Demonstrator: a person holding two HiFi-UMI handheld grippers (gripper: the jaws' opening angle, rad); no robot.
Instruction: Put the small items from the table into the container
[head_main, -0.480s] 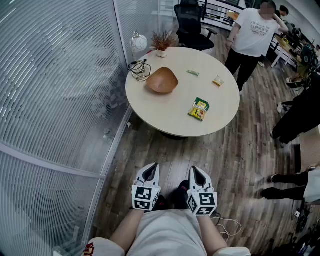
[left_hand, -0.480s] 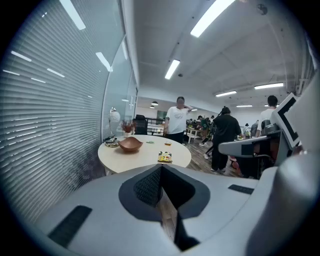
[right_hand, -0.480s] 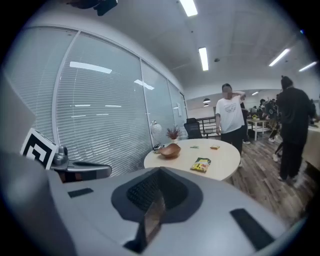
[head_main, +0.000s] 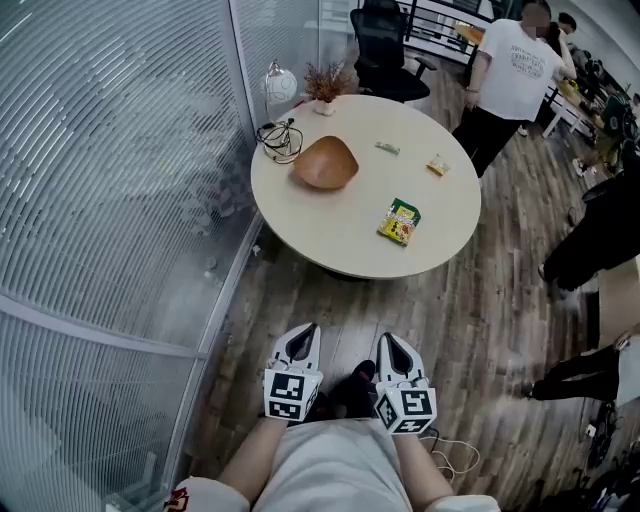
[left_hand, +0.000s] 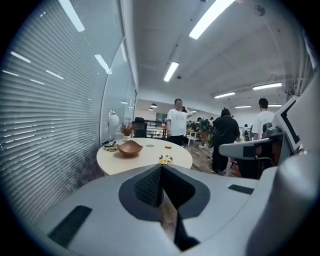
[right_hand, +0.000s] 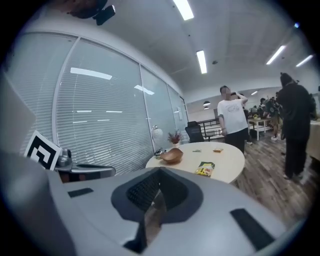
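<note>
A round beige table (head_main: 330, 225) stands ahead of me. On it sit a brown wooden bowl (head_main: 325, 162), a green-yellow snack packet (head_main: 399, 221), a small green wrapper (head_main: 386, 148) and a small orange packet (head_main: 436, 165). My left gripper (head_main: 303, 333) and right gripper (head_main: 392, 340) hover side by side over the wood floor, well short of the table. Both are shut with nothing between the jaws. The left gripper view shows the bowl (left_hand: 130, 148) and snack packet (left_hand: 165, 159) far beyond the tip. In the right gripper view the bowl (right_hand: 171, 155) and packet (right_hand: 204, 169) are just as distant.
A glass wall with blinds (head_main: 110, 180) runs along the left. Coiled cables (head_main: 280, 137), a white globe lamp (head_main: 279, 85) and a dried plant (head_main: 326, 84) sit at the table's far left edge. An office chair (head_main: 385, 45) and a person in a white shirt (head_main: 512, 70) stand beyond; more people are at right.
Both grippers stay where they were. The person in the white shirt has shifted a little, and the legs at the right edge have moved.
</note>
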